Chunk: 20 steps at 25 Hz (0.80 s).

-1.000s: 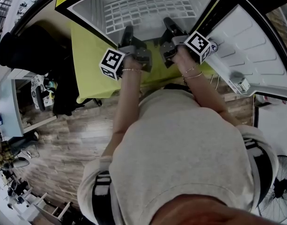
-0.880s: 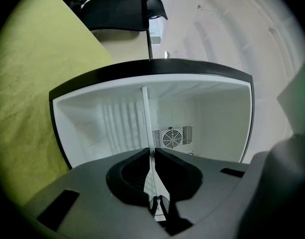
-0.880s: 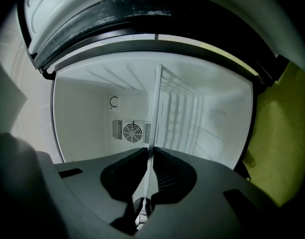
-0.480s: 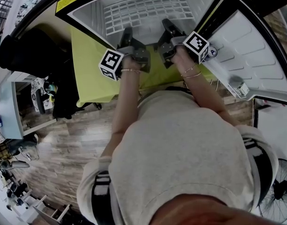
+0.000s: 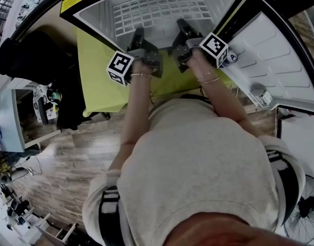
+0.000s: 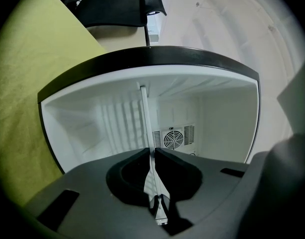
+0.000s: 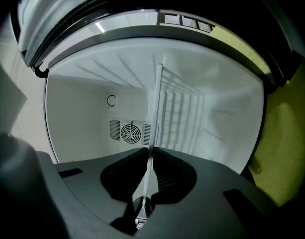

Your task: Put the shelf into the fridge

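Head view: steep down. Gripper views: close, share fridge (image 6: 227, 118).

— Where is there room inside the fridge (image 5: 97, 15)?

— On both faces of the shelf (image 6: 145, 118): open white cavity out to the ribbed side walls and back to the fan grille (image 6: 172, 138).

— And what's in the way?

— The black front rim (image 6: 142, 59) all round the opening. The open door (image 5: 285, 50) stands close on the right (the left side has bare yellow-green cloth (image 5: 103, 70)). The left gripper (image 5: 139, 35) and right gripper (image 5: 181, 25), both clamped on the shelf, take up its near edge.
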### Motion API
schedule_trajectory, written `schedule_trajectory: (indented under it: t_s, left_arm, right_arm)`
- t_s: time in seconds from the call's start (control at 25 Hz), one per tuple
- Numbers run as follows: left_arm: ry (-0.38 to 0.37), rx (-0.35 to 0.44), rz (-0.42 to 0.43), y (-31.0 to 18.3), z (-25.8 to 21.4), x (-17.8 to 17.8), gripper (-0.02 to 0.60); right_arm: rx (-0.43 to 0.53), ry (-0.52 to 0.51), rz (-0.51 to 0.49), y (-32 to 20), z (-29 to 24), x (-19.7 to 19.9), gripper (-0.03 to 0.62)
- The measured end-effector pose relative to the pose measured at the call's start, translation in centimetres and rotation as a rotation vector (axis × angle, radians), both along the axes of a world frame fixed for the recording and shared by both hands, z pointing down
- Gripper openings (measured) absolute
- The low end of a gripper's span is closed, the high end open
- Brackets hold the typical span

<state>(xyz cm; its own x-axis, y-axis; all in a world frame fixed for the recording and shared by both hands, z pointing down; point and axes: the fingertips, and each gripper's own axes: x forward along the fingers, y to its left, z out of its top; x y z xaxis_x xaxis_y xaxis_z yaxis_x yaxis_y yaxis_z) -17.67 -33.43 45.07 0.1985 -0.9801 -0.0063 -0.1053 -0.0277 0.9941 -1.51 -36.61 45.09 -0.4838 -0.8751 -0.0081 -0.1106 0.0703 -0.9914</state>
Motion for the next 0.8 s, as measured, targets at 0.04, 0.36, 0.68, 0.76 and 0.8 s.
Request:
schedule_trajectory:
  t_s: [0.04, 0.36, 0.68, 0.76, 0.8]
  left_arm:
    - [0.000, 0.001, 0.002, -0.05, 0.03, -0.03, 0.039]
    - [-0.027, 0.009, 0.029, 0.03, -0.03, 0.17, 0.041]
    - [-0.028, 0.021, 0.047, -0.10, 0.03, 0.34, 0.035]
    - [-0.025, 0.026, 0.047, -0.02, -0.06, 0.28, 0.028]
    - [-0.026, 0.028, 0.048, 0.06, -0.15, 0.24, 0.007]
  right_arm:
    - [0.000, 0.003, -0.001, -0.04, 0.03, -0.04, 0.044]
    - [0.011, 0.014, 0.006, 0.10, -0.07, 0.11, 0.048]
    - [0.037, 0.038, -0.012, 0.06, -0.22, 0.12, 0.046]
    - [0.044, 0.033, -0.012, 0.15, -0.52, 0.03, 0.058]
    - [0.049, 0.032, -0.012, 0.22, -0.73, -0.08, 0.063]
